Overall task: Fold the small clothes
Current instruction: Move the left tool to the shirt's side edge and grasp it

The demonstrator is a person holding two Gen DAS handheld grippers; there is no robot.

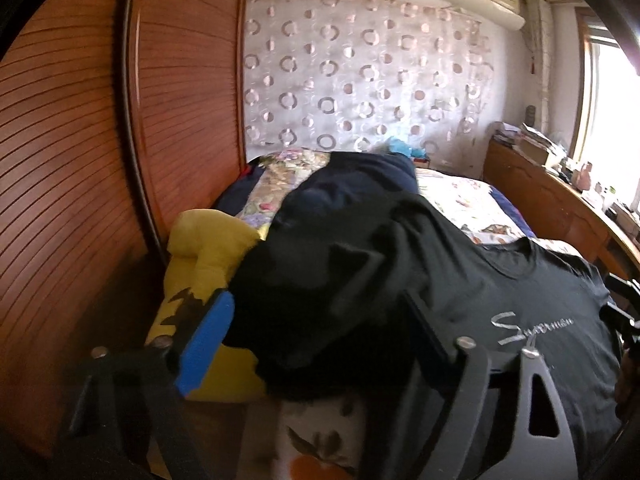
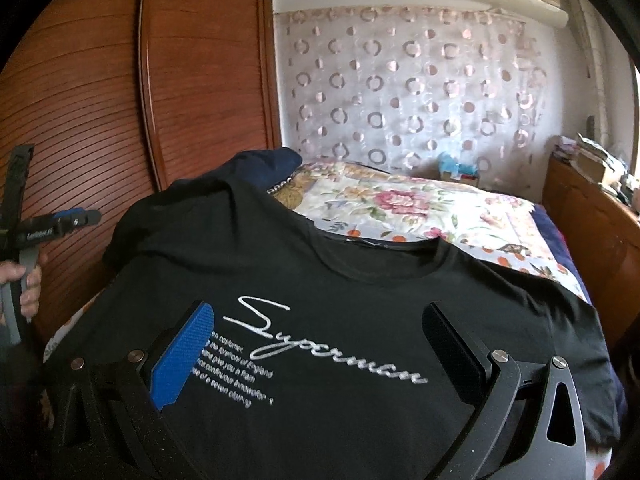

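A black T-shirt with white "Superman" script (image 2: 332, 344) lies face up on the flowered bed, collar toward the far wall; it also shows in the left wrist view (image 1: 532, 328). My right gripper (image 2: 316, 344) is open, hovering over the shirt's chest, fingers either side of the print. My left gripper (image 1: 316, 320) is open at the shirt's left side, over a bunched black sleeve or dark garment (image 1: 332, 248). The left gripper and the hand holding it also show at the left edge of the right wrist view (image 2: 60, 224).
A yellow garment with a black print (image 1: 200, 264) lies at the bed's left edge, beside the wooden slatted wardrobe (image 1: 80, 160). A navy cloth (image 1: 360, 176) lies farther back. The flowered bedspread (image 2: 420, 208) stretches behind. A cluttered wooden sideboard (image 1: 560, 184) runs along the right.
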